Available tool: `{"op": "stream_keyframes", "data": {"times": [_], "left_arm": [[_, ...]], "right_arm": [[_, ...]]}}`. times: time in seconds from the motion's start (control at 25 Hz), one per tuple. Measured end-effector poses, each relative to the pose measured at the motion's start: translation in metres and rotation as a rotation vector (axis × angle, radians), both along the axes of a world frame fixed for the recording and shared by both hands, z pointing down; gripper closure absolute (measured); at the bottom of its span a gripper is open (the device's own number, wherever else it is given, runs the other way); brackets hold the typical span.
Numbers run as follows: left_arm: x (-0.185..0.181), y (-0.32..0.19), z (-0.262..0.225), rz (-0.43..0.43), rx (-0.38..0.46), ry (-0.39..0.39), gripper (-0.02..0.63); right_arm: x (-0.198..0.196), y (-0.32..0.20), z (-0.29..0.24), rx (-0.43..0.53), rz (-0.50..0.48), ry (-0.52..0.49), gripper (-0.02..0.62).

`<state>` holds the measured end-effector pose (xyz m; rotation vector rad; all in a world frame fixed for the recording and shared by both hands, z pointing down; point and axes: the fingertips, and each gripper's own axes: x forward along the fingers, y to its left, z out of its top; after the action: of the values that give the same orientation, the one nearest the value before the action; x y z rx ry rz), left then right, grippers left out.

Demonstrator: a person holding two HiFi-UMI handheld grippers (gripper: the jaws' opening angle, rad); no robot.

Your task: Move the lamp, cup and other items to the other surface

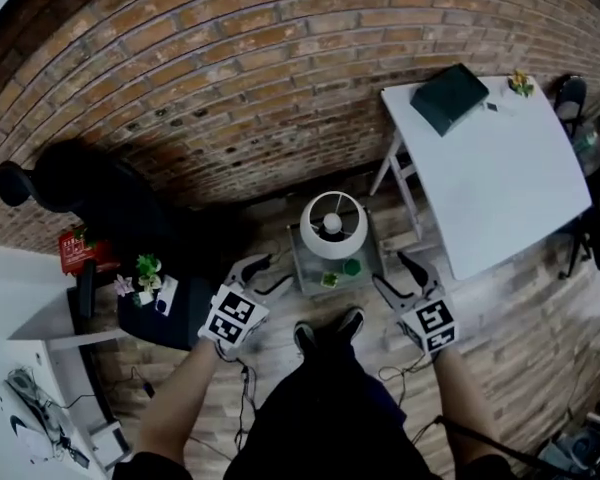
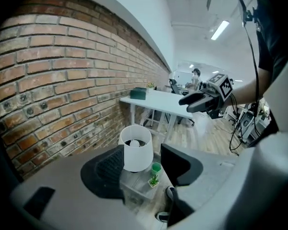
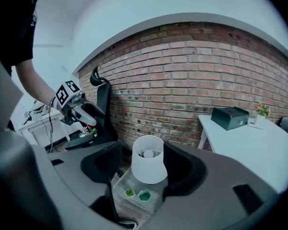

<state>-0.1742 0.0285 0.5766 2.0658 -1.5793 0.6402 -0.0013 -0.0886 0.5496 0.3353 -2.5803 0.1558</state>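
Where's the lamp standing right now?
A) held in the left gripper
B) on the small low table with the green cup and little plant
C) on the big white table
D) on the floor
B: the lamp stands upright on the small low table, just behind the green cup and little plant.

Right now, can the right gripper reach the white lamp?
Probably yes: the right gripper, jaws open and empty, faces the lamp with nothing between; the green cup and plant sit lower, in front.
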Motion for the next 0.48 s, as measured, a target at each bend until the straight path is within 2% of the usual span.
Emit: {"op": "stream_keyframes", "data": {"times": [0.28, 0.4, 0.48], "left_arm": [[-0.007, -0.026, 0.041, -0.008, -0.062, -0.007, 0.374], [-0.009, -0.032, 0.060, 0.028, -0.072, 0.016, 0.374], [-0.012, -0.035, 0.078, 0.065, -0.100, 0.004, 0.374]], "right_arm": [[-0.001, -0.024, 0.043, -0.046, -0.031, 0.032, 0.321], [-0.004, -0.030, 0.057, -0.063, -0.024, 0.042, 0.321], [-0.005, -0.034, 0.071, -0.065, -0.022, 0.052, 0.321]]}}
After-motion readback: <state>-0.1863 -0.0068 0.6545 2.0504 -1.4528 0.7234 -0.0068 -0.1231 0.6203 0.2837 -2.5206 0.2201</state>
